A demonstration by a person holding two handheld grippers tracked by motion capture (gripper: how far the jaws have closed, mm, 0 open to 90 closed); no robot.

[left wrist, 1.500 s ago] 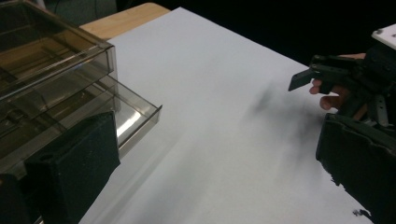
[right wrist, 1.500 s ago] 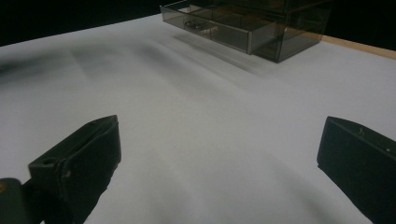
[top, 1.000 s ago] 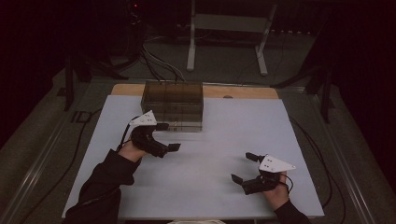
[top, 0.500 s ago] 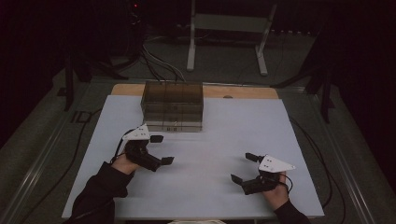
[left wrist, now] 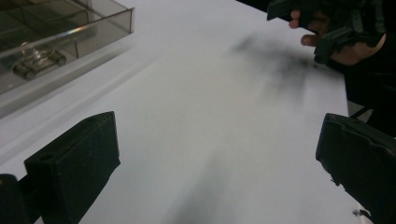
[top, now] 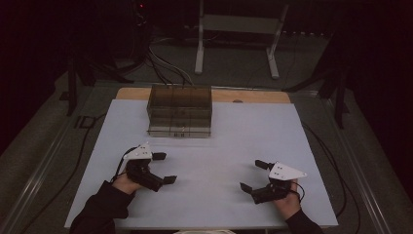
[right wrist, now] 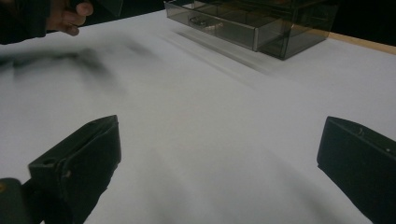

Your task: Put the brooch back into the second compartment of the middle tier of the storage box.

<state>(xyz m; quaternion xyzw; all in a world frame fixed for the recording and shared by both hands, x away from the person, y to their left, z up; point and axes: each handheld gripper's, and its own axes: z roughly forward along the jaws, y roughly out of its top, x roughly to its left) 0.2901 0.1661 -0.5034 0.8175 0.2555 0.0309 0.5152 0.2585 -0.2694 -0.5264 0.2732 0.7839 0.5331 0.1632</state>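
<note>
Black jaws on our left gripper (top: 163,168) stand wide apart w/ nothing between them; same for our right gripper (top: 252,174), spread and empty, low over the white table (top: 229,146). Over the last sec the left one has pulled back from just in front of the smoky plastic drawer box (top: 179,111) toward our near edge, now well apart from it; the right hasn't moved. We read that as the work on the box being finished or paused, both tools parked.

The box sits at the far-middle of the table, drawers shut as far as we can tell. In the left gripper view a small metal part (left wrist: 38,61) lies inside a drawer, blurred through the tinted wall; can't say what it is. The right gripper view shows something pale in a drawer (right wrist: 212,26), too small to name. Other compartments are too dark to read, and the room beyond is mostly black.
</note>
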